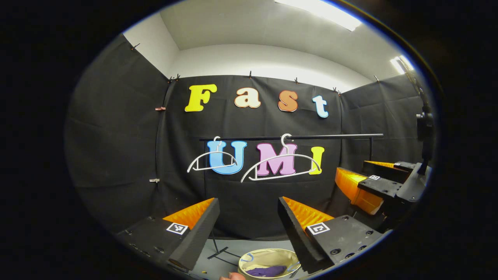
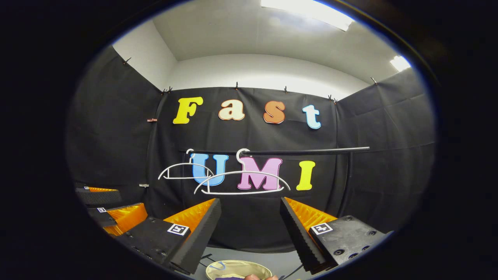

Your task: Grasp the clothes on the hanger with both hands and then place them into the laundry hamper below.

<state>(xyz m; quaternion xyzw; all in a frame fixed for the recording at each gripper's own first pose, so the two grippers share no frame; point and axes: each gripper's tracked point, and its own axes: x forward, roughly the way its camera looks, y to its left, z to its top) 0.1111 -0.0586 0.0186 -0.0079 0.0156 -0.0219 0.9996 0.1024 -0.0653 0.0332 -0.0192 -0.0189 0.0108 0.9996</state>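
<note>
1. We hold the left gripper (image 1: 249, 229) and the right gripper (image 2: 251, 229) with fingers spread, gripping nothing.
2. The purple garment (image 1: 267, 270) lies in the hamper (image 1: 249, 259) below; both hangers (image 1: 281, 165) hang bare.
3. Risk, we judge: knocking a hanger off the rail (image 1: 330, 136) (it hooks on loosely).
4. No brand or label is legible to us.

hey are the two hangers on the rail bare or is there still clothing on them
Bare. Both white hangers hang on the rail with nothing on them, and a purple garment lies in the hamper below.

Two hangers (image 1: 281, 163) hang on the rail (image 1: 291, 137); below, clothes (image 1: 267, 271) lie in the hamper (image 1: 249, 259).
</note>
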